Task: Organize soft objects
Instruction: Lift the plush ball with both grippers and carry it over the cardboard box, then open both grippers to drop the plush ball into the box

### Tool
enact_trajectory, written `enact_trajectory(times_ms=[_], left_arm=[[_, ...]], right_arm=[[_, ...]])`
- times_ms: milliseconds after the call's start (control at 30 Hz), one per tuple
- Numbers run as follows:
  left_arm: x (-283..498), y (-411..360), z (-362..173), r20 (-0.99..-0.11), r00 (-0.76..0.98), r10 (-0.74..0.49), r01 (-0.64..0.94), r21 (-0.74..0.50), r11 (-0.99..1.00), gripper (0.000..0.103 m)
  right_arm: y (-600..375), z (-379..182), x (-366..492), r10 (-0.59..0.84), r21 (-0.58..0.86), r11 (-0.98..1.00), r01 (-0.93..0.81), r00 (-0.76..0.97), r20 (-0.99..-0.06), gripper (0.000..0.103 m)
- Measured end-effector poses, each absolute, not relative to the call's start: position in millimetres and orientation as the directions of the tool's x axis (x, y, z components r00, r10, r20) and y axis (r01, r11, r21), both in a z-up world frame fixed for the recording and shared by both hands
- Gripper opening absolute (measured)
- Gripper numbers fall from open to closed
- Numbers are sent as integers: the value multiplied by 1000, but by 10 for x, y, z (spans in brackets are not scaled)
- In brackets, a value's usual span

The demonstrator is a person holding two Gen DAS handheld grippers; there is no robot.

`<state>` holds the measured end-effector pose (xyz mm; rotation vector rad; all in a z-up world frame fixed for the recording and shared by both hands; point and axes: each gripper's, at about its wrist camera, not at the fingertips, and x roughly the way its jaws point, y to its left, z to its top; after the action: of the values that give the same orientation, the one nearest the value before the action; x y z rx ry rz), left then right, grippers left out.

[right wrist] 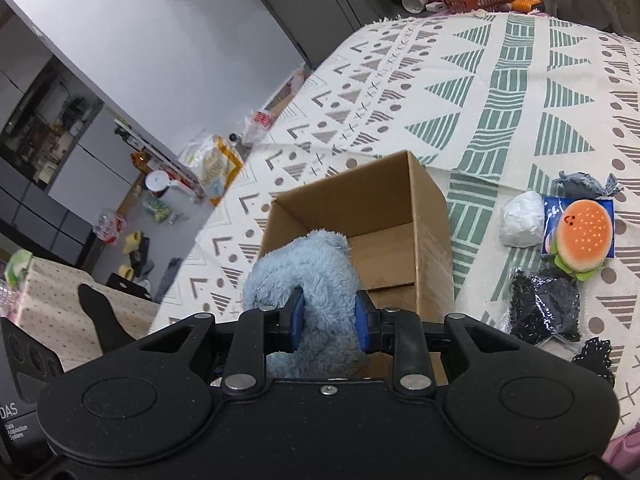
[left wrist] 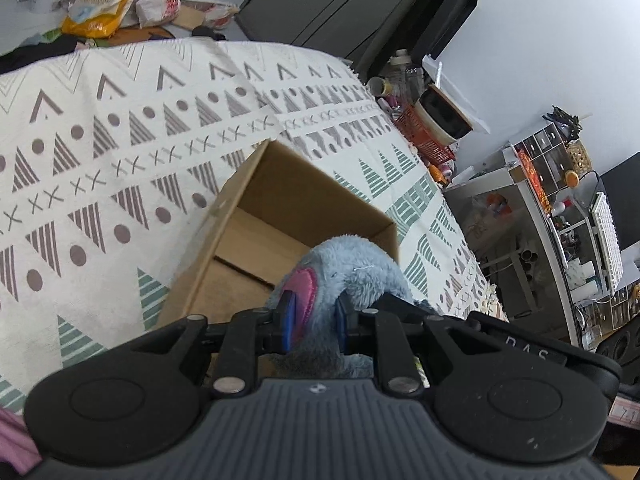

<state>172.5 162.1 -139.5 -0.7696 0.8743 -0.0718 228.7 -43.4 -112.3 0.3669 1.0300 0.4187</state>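
Plush toy (left wrist: 352, 276) clamped by both grippers, hides box (left wrist: 280, 216) floor partly.

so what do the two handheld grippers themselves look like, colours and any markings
Both are black plastic with two round side housings, silver pivot screws and blue finger pads. The left gripper has a grey ribbed centre panel; the right gripper has a plain black body with one screw at its centre. In each view the other unit shows at the frame edge, with white DAS lettering. No cables or sleeves show.
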Motion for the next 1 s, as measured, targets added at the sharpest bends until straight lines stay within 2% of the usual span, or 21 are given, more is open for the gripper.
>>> enact_trajectory(times_ms=[333,467,500,533,600,767,800,900,1000], left_arm=[[1690,1800,-1605,-687,648,-328,-264,-608,749,19],[1656,1828,-1605,-697,642,-319,-280,-601,748,23],[1639,1829,-1589,-696,644,-318,-280,-601,749,23],[1623,1826,-1571,-695,645,-318,-278,-601,749,25],[1598,1801,-1526,-697,644,-315,-274,-595,755,36],[1523,1660,-1368,-702,660,-266,-261,-547,796,53],[1514,1620,-1337,-703,662,-261,-256,-539,803,58],[1492,1490,-1253,-711,660,-243,-245,-509,825,66],[1467,1369,-1177,-718,659,-225,-234,-480,846,68]], right_arm=[[-137,-1341,2305,463,429,886,-179,419,-781,29],[-102,-1361,2286,450,424,892,-158,411,-793,30],[-115,-1348,2280,447,422,893,-156,412,-794,34],[-138,-1322,2267,448,423,893,-155,413,-793,44],[-193,-1239,2219,451,423,891,-165,432,-781,53],[-382,-1022,2092,448,406,893,-194,462,-765,57],[-437,-981,2061,448,404,893,-198,467,-762,61],[-582,-881,1992,435,388,900,-200,494,-753,72],[-770,-802,1929,427,384,903,-194,509,-747,72]])
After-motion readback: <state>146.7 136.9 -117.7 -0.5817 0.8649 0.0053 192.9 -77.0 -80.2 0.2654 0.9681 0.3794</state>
